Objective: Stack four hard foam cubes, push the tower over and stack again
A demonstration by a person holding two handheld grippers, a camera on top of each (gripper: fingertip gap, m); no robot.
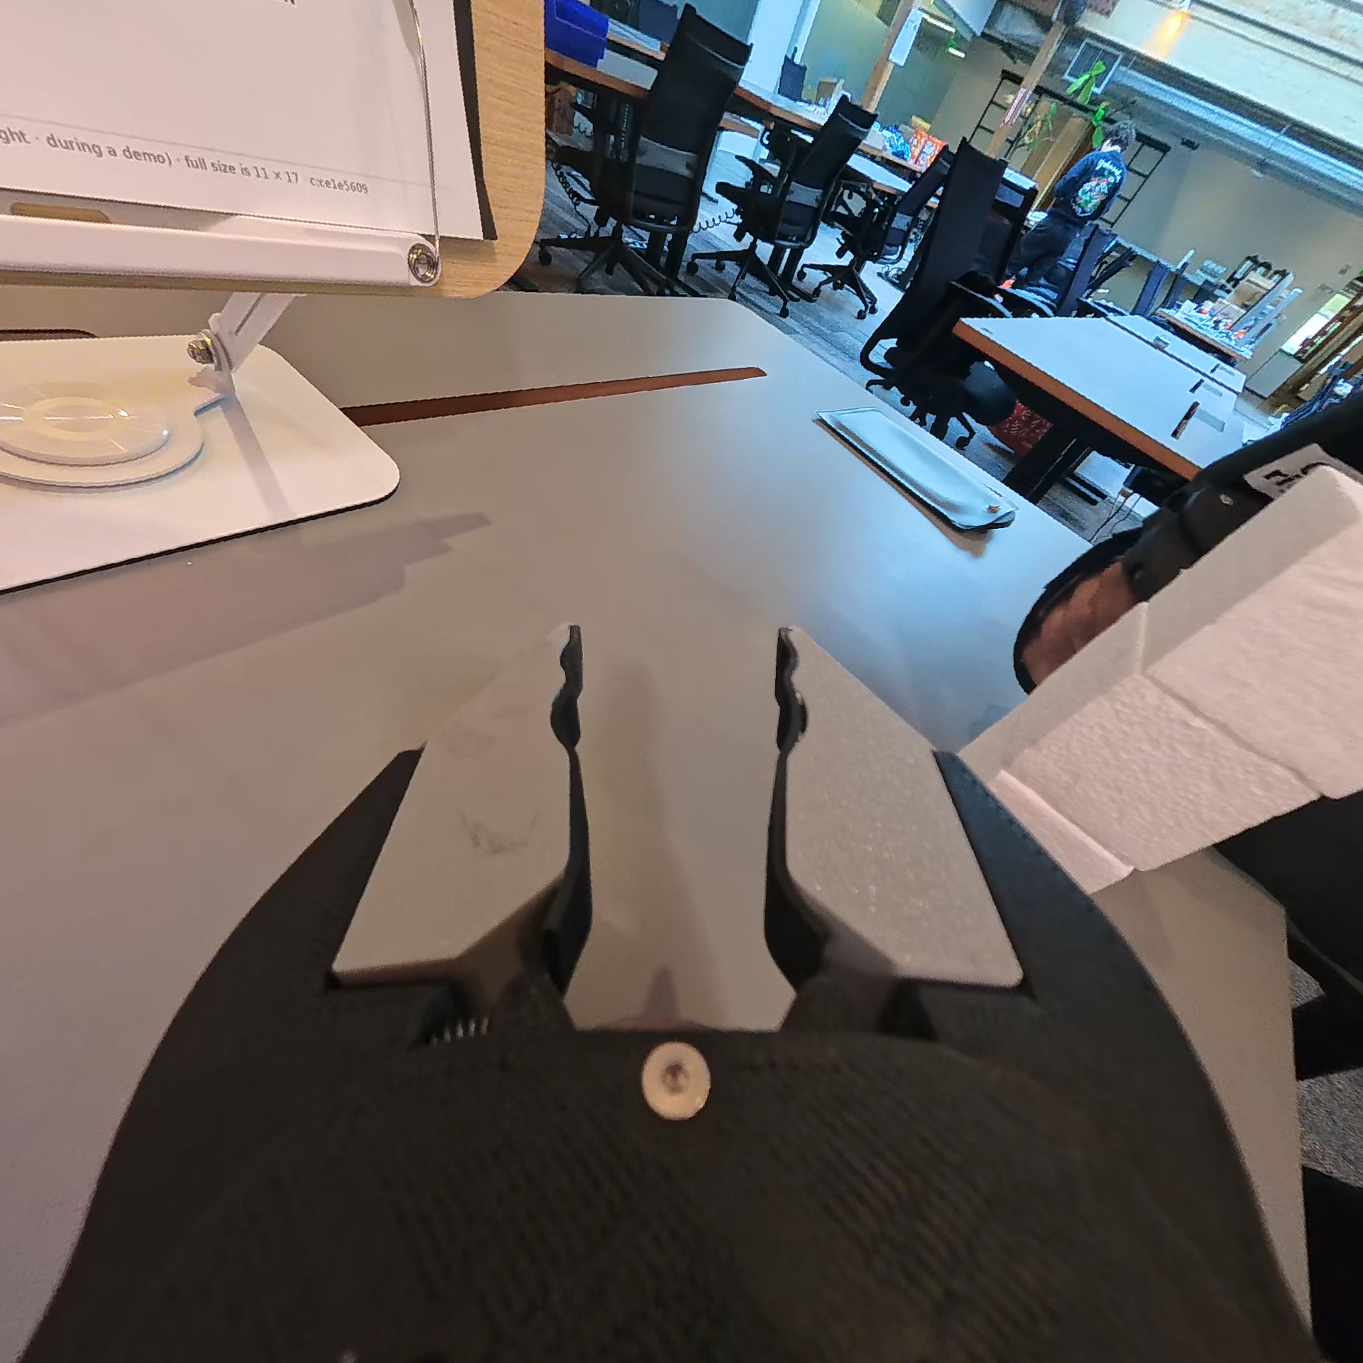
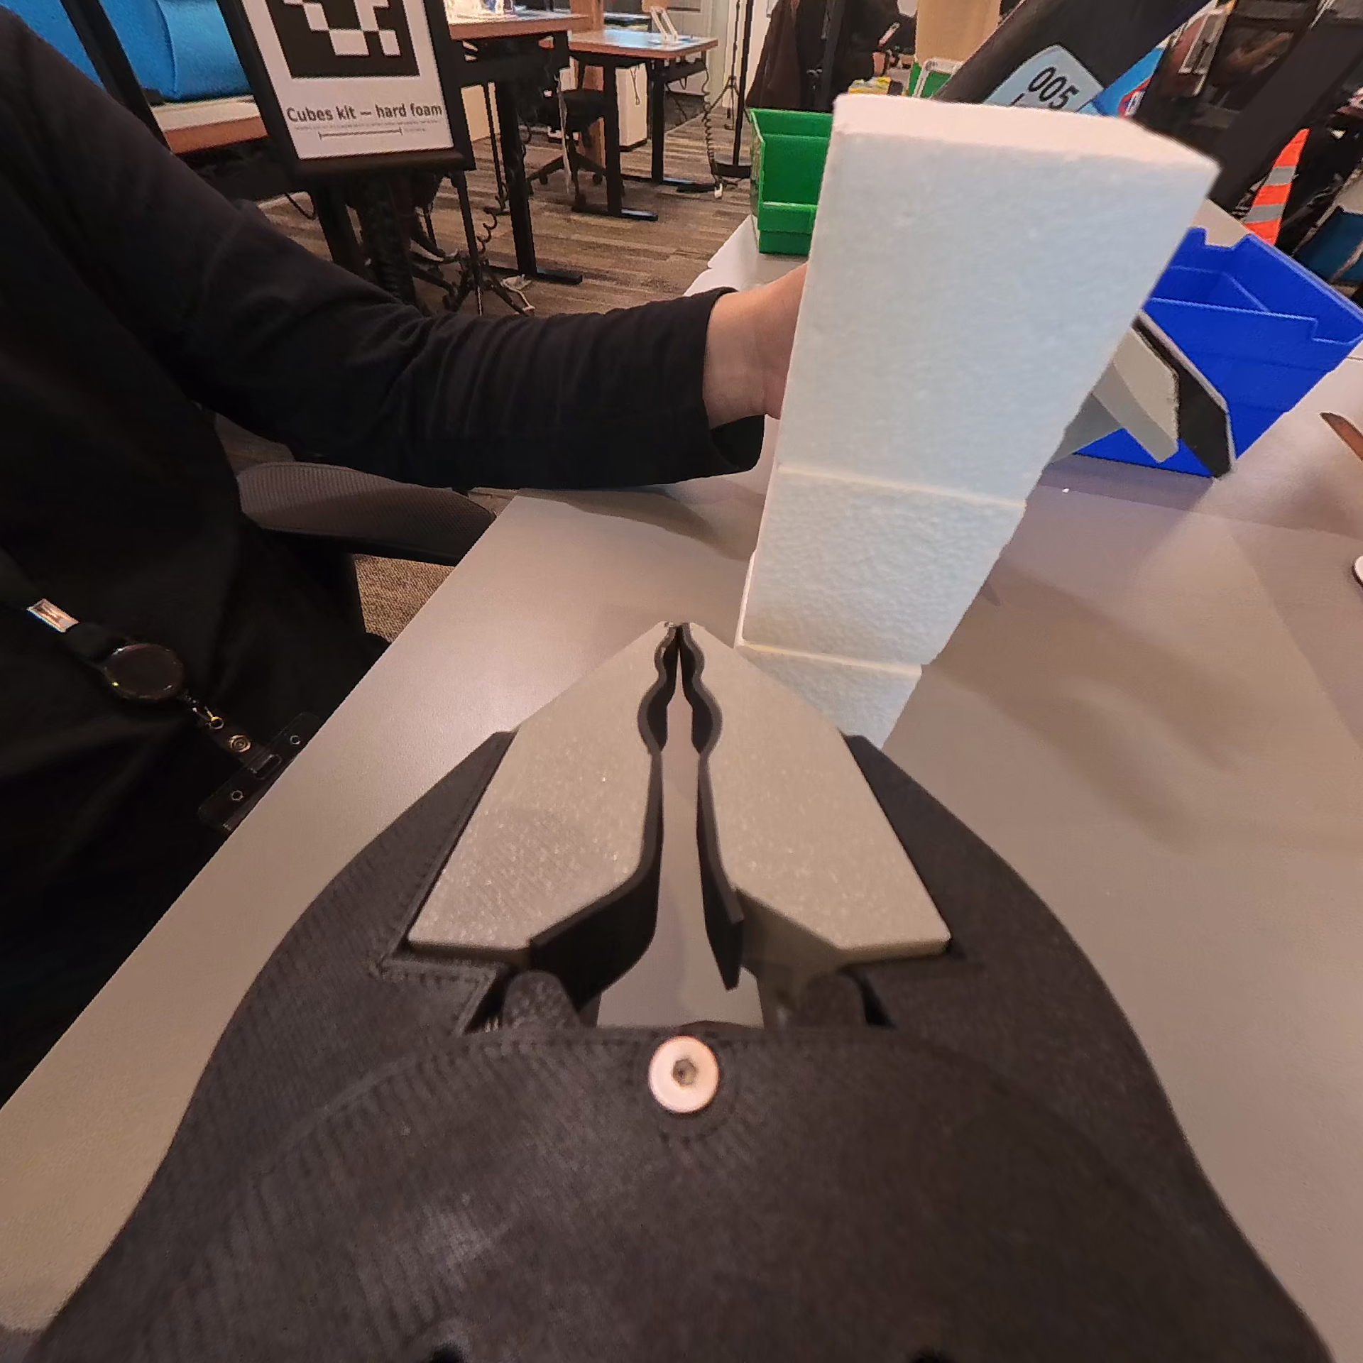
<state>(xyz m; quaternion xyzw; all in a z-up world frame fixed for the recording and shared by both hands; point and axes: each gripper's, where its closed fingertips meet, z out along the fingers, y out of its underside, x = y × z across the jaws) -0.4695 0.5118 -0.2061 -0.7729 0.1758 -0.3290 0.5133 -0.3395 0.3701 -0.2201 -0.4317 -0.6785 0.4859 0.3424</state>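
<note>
A tower of white hard foam cubes (image 2: 885,442) stands on the grey table (image 2: 1106,737); three seams or steps show between the blocks. My right gripper (image 2: 677,628) is shut and empty, its tips just left of the tower's lowest cube (image 2: 841,693). My left gripper (image 1: 678,634) is open and empty above bare table, with the tower (image 1: 1180,701) at its right. It also shows in the right wrist view (image 2: 1173,413), behind the tower's right side. A hand (image 2: 752,347) in a black sleeve is behind the tower's left side.
A white stand holding a printed sheet (image 1: 184,413) sits at the table's far left, a grey cable flap (image 1: 914,472) farther back. A blue bin (image 2: 1268,332) and a green bin (image 2: 789,177) stand behind the tower. The table edge (image 2: 413,634) runs left of my right gripper. My right fingertips sit around 20 centimeters from my left ones.
</note>
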